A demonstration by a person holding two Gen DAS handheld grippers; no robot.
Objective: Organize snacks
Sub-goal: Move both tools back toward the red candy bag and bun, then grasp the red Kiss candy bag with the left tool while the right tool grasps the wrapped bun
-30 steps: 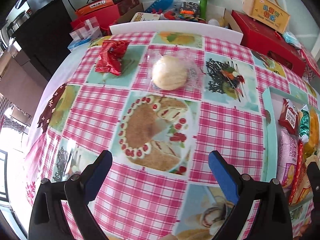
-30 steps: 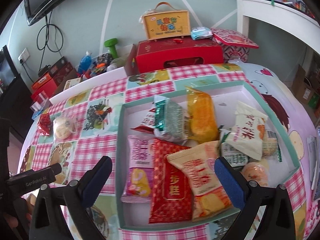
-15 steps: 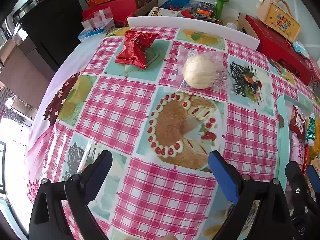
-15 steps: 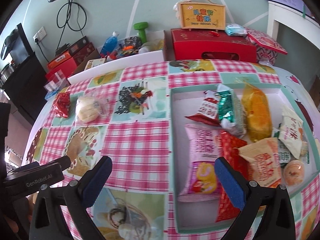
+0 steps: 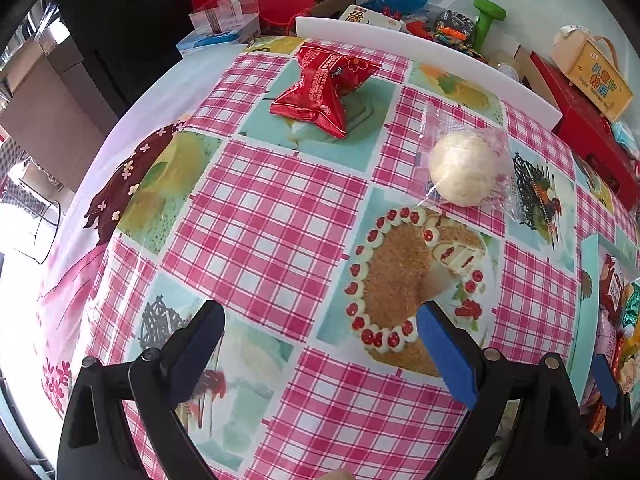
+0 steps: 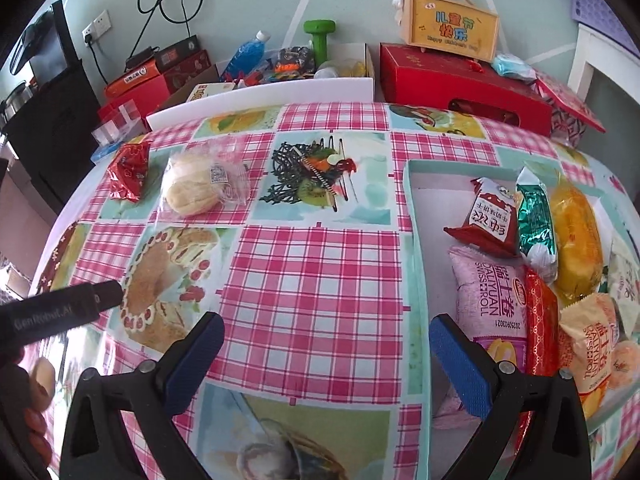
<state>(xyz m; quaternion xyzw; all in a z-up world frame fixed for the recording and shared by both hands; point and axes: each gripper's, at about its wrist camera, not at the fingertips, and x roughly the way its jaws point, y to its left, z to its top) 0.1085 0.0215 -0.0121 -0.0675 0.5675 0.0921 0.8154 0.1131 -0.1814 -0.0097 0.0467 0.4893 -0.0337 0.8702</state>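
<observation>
A red snack packet (image 5: 325,89) (image 6: 130,171) and a pale round bun in clear wrap (image 5: 464,169) (image 6: 195,189) lie loose on the checked tablecloth, near the far left of the table. A shallow teal-rimmed tray (image 6: 411,216) on the right holds several wrapped snacks, among them a pink Swiss roll pack (image 6: 486,304). My left gripper (image 5: 320,350) hangs open and empty over the cloth, well short of both loose snacks. My right gripper (image 6: 326,354) is open and empty too, just left of the tray's near corner.
Behind the table's far edge sit red gift boxes (image 6: 464,84), a yellow carry box (image 6: 454,26), a green dumbbell (image 6: 320,38), a blue bottle (image 6: 244,54) and a white board (image 6: 260,98). A black cabinet (image 5: 120,28) stands to the left.
Both grippers swung leftward. The tray slid toward the right edge of each view, and the red packet and the bun came closer and more central. Both pairs of jaws stayed open.
</observation>
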